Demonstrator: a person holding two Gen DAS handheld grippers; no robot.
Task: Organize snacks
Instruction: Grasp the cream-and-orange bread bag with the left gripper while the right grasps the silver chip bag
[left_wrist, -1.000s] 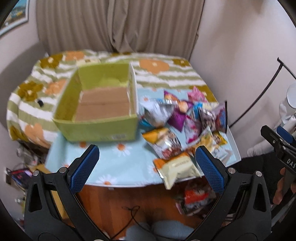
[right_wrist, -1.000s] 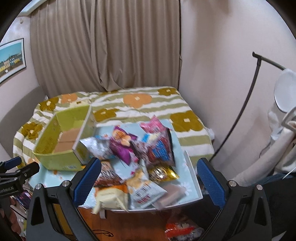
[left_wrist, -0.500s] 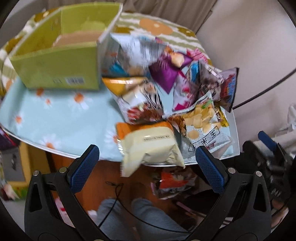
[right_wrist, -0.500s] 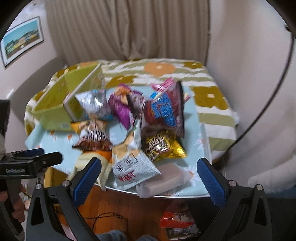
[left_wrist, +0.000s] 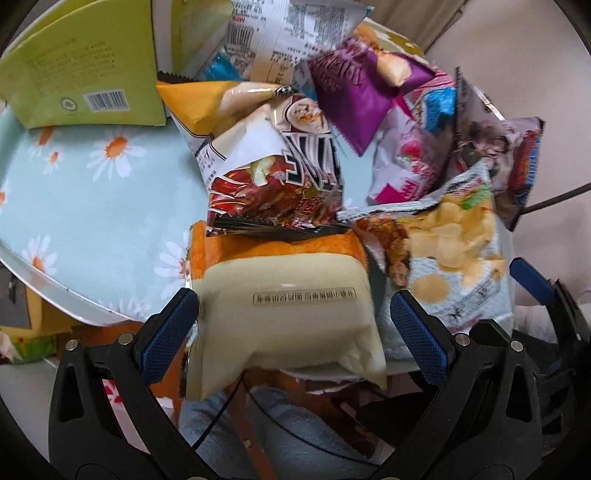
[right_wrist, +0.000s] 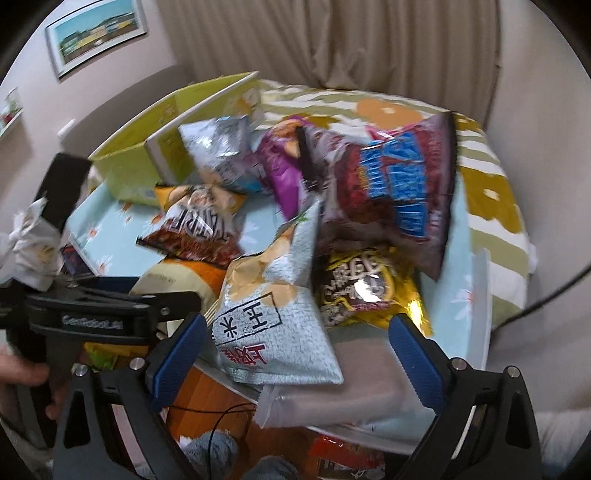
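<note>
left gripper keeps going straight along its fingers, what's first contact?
Most likely the cream and orange snack bag, which lies between the open fingers of the left gripper at the table's near edge. Depth is unclear; no contact is visible yet.

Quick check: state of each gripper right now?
Left gripper: jaws open, either side of the cream-and-orange snack bag, not gripping it.
Right gripper: jaws open, just closing slightly, holding nothing.
</note>
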